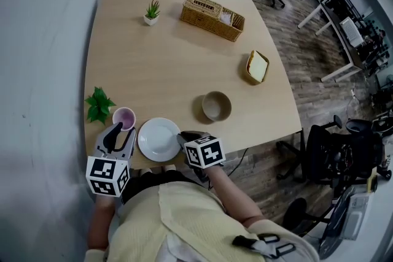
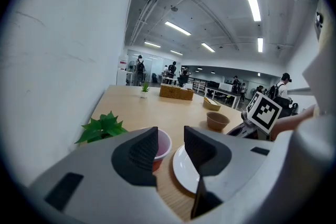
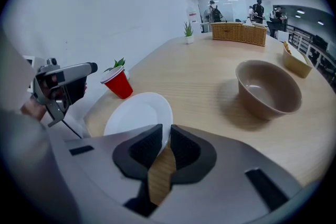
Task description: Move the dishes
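The person is wearing a pale yellow top [image 1: 178,218] with short sleeves. The left claw [image 1: 116,130] and the right claw [image 1: 182,138] are both wearing smooth grey shells. Their pads [image 2: 143,149] are looking black and bumpy. Each claw is carrying a white cube [image 1: 107,176] with black square marks on it. A thin black wire [image 3: 71,129] is hanging from the left claw.

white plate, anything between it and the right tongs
Nothing visible. The white plate already has its near rim in the narrow gap of the right tongs, and the pads don't appear to press on it. The red cup stands off the plate's far side, and the brown bowl sits apart from it.
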`<state>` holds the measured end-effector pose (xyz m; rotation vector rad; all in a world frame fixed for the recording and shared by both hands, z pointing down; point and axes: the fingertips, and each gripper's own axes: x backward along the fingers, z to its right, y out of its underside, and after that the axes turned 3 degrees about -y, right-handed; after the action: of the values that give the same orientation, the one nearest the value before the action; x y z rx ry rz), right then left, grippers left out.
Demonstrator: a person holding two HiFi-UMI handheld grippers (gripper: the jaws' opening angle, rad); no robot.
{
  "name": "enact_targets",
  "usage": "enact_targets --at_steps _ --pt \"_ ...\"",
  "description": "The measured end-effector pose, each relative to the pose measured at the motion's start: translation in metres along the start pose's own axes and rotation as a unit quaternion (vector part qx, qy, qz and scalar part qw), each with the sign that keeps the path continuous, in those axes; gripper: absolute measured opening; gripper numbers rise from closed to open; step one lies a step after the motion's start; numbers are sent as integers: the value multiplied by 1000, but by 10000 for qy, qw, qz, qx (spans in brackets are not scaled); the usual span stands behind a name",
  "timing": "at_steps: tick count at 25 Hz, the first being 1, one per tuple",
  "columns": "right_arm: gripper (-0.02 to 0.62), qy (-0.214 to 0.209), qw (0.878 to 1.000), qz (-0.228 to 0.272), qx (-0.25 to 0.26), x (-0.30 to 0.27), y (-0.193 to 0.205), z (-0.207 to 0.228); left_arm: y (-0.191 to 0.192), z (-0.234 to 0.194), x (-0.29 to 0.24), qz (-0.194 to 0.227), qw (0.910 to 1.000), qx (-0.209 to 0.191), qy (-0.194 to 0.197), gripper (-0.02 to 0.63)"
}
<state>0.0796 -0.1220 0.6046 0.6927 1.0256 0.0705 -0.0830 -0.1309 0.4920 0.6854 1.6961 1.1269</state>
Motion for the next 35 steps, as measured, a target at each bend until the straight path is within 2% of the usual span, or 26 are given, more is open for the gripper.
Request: enact_targets --at_steps 7,16,21,28,35 --pt "45 315 9984 395 261 9 -13 2 0 -1 4 28 9999 107 -9 160" --pt "40 -13 9908 1313 334 43 -53 -22 -5 2 12 73 9994 319 149 153" --pt "25 -74 9854 1623 509 61 -68 -30 -9 0 16 110 9992 351 131 146" --pt "17 -123 9784 1953 666 78 -81 -37 -16 -1 22 244 9978 591 178 115" --pt "15 -183 9720 2202 796 92 -93 -45 -18 -1 25 97 9990 427 98 94"
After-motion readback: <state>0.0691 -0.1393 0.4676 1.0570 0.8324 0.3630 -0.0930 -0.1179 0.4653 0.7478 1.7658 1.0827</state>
